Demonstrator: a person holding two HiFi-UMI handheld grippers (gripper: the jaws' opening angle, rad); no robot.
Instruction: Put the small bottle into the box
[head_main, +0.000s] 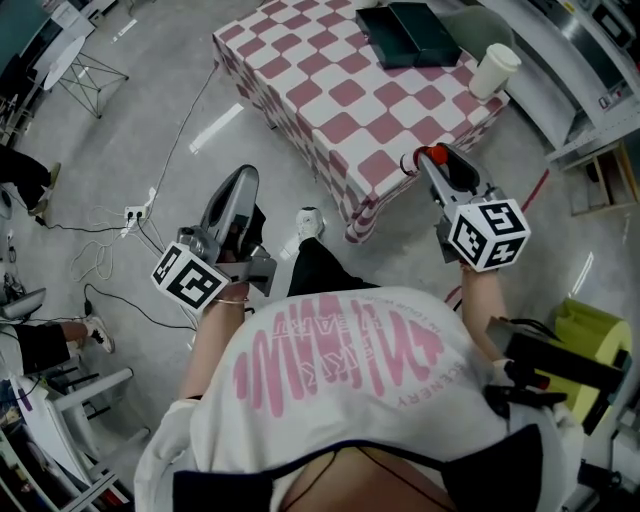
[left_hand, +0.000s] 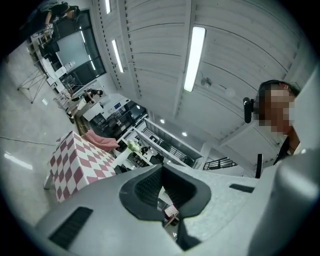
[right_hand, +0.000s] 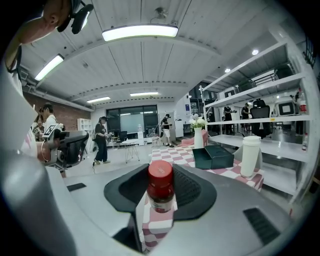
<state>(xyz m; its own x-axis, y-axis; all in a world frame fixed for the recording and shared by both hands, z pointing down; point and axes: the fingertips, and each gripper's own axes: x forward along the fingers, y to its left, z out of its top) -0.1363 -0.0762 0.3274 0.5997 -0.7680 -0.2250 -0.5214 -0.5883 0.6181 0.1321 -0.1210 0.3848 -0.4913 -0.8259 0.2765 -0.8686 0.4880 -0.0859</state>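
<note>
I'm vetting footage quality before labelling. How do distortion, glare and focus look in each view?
Head view: mild wide-angle bend, even light, checkered table sharp. Left gripper view: strong fisheye with black corners, strip light blown out. Right gripper view: same fisheye, small bottle crisp between the fingers, ceiling lamp glaring.

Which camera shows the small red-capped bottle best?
Right gripper view: the small red-capped bottle sits centred and close in the right claw. Head view shows only a red glimpse; left gripper view, nothing.
</note>
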